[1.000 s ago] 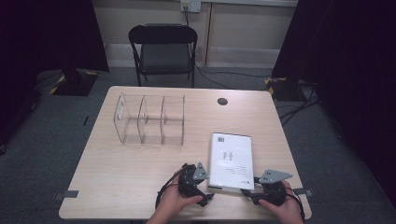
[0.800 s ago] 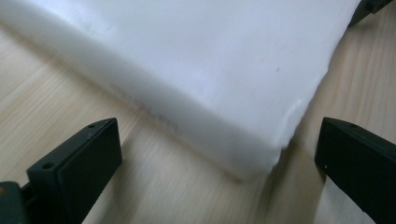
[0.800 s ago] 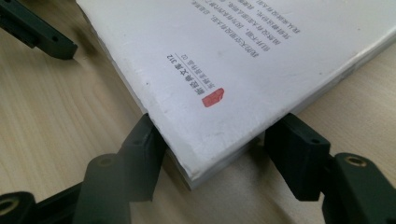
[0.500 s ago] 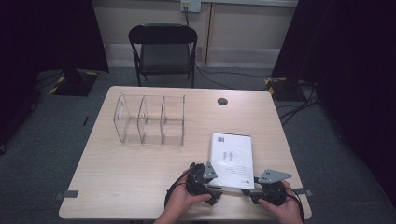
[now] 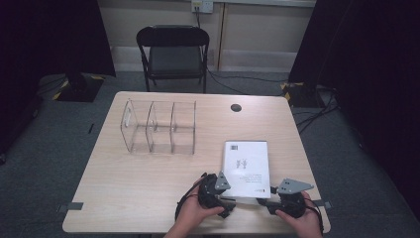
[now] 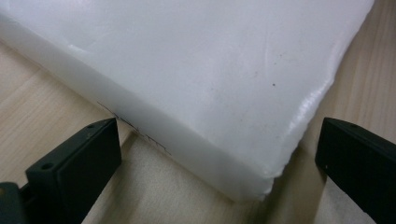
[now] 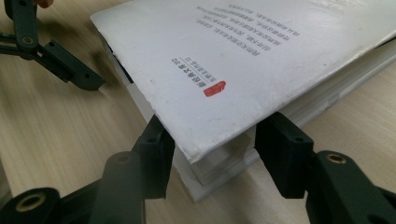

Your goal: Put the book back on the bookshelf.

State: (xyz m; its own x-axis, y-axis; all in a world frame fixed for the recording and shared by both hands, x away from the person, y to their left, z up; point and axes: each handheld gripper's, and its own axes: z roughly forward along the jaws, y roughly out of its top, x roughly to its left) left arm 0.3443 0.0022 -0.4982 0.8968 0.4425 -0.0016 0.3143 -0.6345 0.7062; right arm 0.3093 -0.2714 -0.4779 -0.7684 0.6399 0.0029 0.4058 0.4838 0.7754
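Observation:
A white book (image 5: 246,163) lies flat on the wooden table (image 5: 148,198), near its front right. My left gripper (image 5: 232,201) is at the book's near left corner. In the left gripper view the book (image 6: 187,70) has that corner between the wide-open jaws of the left gripper (image 6: 219,140), which have just closed a little without touching it. My right gripper (image 5: 263,202) is at the near right corner. In the right gripper view its jaws (image 7: 215,140) straddle that corner of the book (image 7: 257,56) under the slightly raised cover. They have just been closing and stand close to the pages.
A clear plastic divider rack (image 5: 158,126) stands at the back left of the table. A round cable hole (image 5: 236,107) is at the back. A black folding chair (image 5: 173,49) stands behind the table. The near table edge (image 5: 148,227) runs just below the hands.
My left gripper has edged right, up to the book's near left corner. The right gripper has stayed at the near right corner. The book has not moved.

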